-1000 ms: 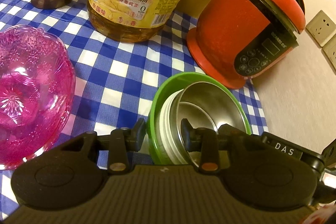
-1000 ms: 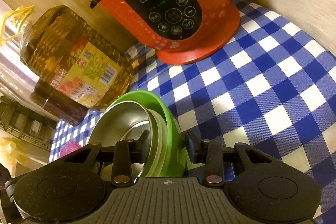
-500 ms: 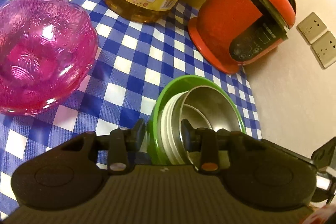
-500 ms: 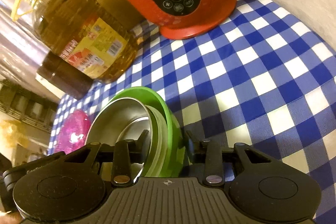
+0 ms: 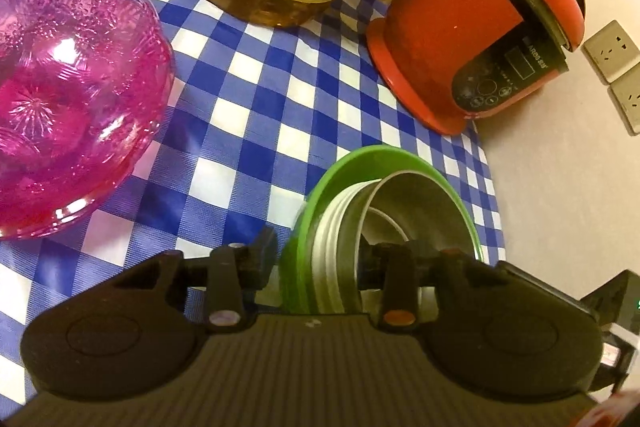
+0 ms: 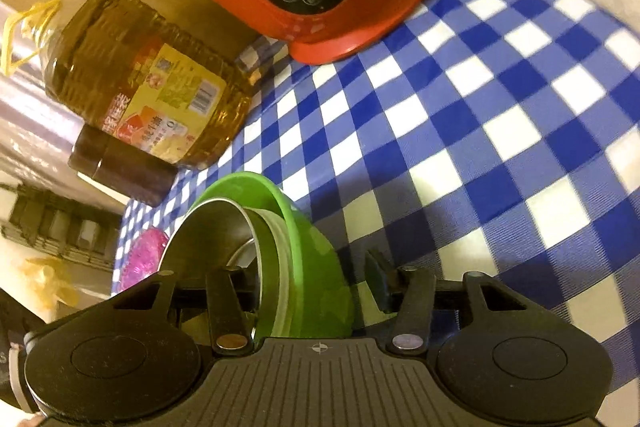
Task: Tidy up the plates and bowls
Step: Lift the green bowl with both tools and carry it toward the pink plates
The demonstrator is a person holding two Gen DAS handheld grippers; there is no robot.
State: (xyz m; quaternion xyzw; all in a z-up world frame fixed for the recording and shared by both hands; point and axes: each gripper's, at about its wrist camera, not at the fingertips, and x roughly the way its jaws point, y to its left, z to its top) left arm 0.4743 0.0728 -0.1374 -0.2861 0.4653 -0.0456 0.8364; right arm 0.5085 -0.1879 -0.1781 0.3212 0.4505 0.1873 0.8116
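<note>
Straddling the rim of the nested bowls [image 5: 384, 211], the left gripper [image 5: 316, 259] is closing on their left side, while the right gripper [image 6: 316, 279], jaws opening, brackets their right side with a gap at its outer finger; stack lies near both, on the checked cloth [image 6: 460, 131].

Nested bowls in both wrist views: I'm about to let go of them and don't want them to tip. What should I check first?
1. Right gripper clear of the green bowl: ok; its jaws are opening, with a gap at the outer wall.
2. Left gripper grip: cannot tell; its jaws straddle the rims, but contact is blurred.
3. Steel bowl nested inside the green bowl: ok.
4. Bowls resting on the checked cloth: cannot tell; their underside is hidden.
5. Clear of the red cooker and pink bowl: ok; both stand apart.
</note>
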